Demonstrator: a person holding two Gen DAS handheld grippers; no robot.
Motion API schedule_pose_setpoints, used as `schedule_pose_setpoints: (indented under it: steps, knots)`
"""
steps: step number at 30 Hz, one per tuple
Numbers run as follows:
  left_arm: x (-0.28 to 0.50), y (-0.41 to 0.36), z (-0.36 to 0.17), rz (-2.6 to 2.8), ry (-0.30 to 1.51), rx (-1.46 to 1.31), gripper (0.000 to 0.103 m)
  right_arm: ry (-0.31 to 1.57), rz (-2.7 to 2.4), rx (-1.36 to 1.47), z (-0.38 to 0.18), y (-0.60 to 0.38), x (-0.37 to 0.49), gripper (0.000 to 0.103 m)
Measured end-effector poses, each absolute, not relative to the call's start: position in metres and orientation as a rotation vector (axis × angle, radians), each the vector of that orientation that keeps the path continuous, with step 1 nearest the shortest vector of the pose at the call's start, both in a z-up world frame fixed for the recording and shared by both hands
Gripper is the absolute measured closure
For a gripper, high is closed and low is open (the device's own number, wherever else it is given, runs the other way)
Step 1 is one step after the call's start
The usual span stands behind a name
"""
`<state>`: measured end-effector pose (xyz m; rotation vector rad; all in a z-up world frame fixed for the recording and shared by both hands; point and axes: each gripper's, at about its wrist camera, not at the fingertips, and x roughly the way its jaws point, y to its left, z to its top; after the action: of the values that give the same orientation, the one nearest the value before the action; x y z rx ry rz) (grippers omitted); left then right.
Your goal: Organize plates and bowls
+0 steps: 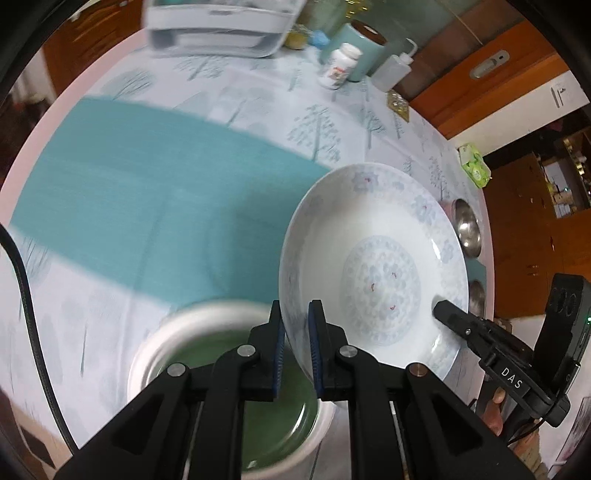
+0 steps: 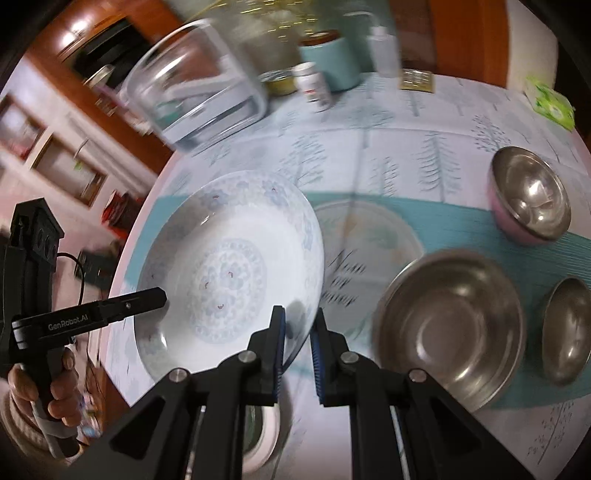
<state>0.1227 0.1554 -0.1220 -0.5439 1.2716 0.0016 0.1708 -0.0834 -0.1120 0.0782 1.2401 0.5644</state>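
A white floral plate (image 1: 373, 266) is held tilted above the table by both grippers. My left gripper (image 1: 296, 347) is shut on its left rim; my right gripper (image 2: 297, 339) is shut on the opposite rim of the plate (image 2: 229, 266). Each gripper shows in the other's view, the right gripper (image 1: 458, 321) and the left gripper (image 2: 140, 301). Below the plate sits a white dish with a green inside (image 1: 229, 373). A large steel bowl (image 2: 450, 328), a small steel bowl (image 2: 565, 328) and a pink-sided steel bowl (image 2: 532, 195) stand on the teal mat (image 2: 461, 229).
A clear glass container (image 2: 199, 92) and a white dish rack (image 1: 221, 26) stand at the far side. A teal canister (image 1: 354, 48), a pill bottle (image 1: 340, 66), a squeeze bottle (image 1: 391, 70) and a green tissue pack (image 1: 474, 166) sit near the table's edge.
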Motion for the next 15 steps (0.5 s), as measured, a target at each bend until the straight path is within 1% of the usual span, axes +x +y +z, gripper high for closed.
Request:
schedule_pose_setpoints:
  steps: [4,7,9,15]
  knots:
    - [0.07,0.158,-0.125,0.057,1.261,-0.551,0.094,1.243,0.625,0.013,-0.119,-0.071,0.132,0.09]
    - [0.036,0.161,-0.131,0.102,1.258,-0.558,0.094,1.283,0.672,0.006,-0.132,-0.065,0.106,0.09]
    - [0.02,0.162,-0.139,0.128,1.263,-0.56,0.094,1.31,0.695,-0.002,-0.144,-0.06,0.091,0.09]
    - [-0.025,0.168,-0.173,0.195,1.277,-0.58,0.094,1.316,0.733,-0.061,-0.165,-0.043,0.064,0.09]
